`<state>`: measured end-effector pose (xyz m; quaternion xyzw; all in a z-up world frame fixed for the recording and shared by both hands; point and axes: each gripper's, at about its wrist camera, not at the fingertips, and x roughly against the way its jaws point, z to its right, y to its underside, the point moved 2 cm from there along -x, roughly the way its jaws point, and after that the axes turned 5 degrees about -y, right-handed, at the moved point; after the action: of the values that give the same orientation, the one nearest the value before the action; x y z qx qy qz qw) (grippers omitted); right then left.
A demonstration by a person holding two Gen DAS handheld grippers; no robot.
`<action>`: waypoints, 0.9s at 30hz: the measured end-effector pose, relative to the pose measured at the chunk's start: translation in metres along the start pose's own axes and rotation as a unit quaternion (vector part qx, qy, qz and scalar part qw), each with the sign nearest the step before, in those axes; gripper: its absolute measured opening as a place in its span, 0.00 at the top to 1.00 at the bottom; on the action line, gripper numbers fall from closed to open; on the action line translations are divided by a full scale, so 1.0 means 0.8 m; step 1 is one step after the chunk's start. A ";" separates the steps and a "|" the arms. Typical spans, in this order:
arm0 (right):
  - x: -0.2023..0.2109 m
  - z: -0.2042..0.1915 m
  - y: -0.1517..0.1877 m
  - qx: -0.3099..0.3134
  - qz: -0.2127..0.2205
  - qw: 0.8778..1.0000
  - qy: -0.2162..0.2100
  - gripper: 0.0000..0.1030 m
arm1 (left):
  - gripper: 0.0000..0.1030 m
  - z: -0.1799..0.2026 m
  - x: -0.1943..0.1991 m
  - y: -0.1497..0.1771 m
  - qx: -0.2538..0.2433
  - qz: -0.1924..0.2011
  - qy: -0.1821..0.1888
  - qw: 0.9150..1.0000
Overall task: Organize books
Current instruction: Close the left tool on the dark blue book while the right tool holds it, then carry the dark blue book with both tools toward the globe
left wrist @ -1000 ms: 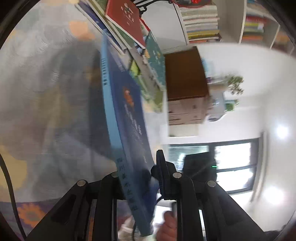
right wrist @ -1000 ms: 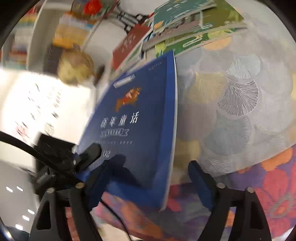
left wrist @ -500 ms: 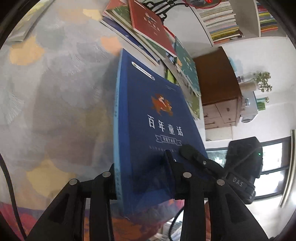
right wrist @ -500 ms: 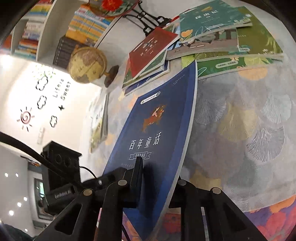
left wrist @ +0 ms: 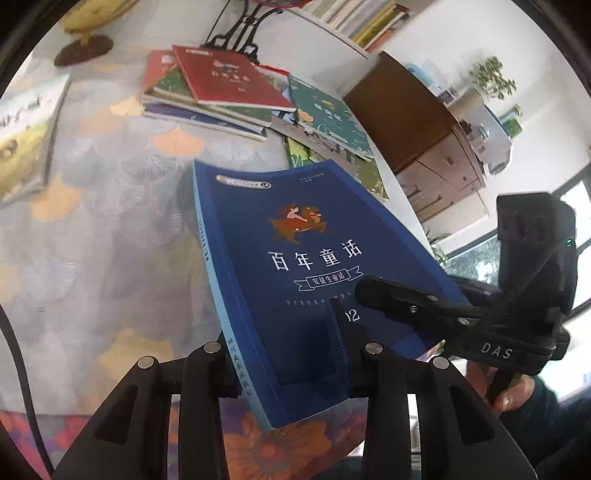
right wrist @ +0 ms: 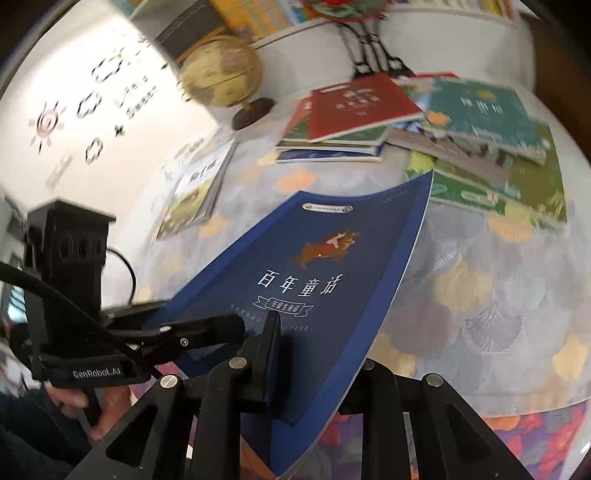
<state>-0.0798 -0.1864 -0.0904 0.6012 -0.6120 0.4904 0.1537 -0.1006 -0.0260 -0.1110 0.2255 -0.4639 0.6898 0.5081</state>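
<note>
While both grippers pinch its near edge, the blue book hangs tilted above the patterned tablecloth, cover up, far end drooping and bowed. Left gripper is clamped near the spine corner, jaws narrowed to the book's thickness, one pad flat on the cover. Right gripper is nearly fully closed on the page-edge side of the same near edge, cover and pages between its pads; its jaws have just been closing onto the book. Two grips likely because the paperback is floppy and one corner hold would let it twist. Each gripper shows in the other's camera, a hand on the handle.

Beyond the book, a loose stack with a red book on top lies flat on the cloth, and a fanned spread of green books lies beside it, partly overlapping. A pale picture book lies apart at the left. Globe and a black wire stand sit at the far table edge. Probable destination: one of the piles, cannot tell which.
</note>
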 end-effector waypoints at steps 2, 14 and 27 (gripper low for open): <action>0.002 -0.017 0.002 0.020 -0.004 1.000 0.007 0.79 | 0.69 -0.002 0.016 0.004 -0.006 0.005 -0.001 1.000; 0.012 -0.137 -0.038 0.107 0.034 0.993 -0.024 0.77 | 0.69 -0.053 0.147 -0.003 0.027 0.116 -0.026 0.993; -0.112 -0.245 -0.156 0.150 -0.006 0.984 -0.092 0.73 | 0.69 -0.203 0.206 -0.062 0.109 0.183 -0.097 0.972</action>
<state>-0.0268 0.0455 -0.0160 0.6636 -0.5391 0.5186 0.0080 -0.0924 0.1984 -0.0379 0.2565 -0.4667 0.7922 0.2980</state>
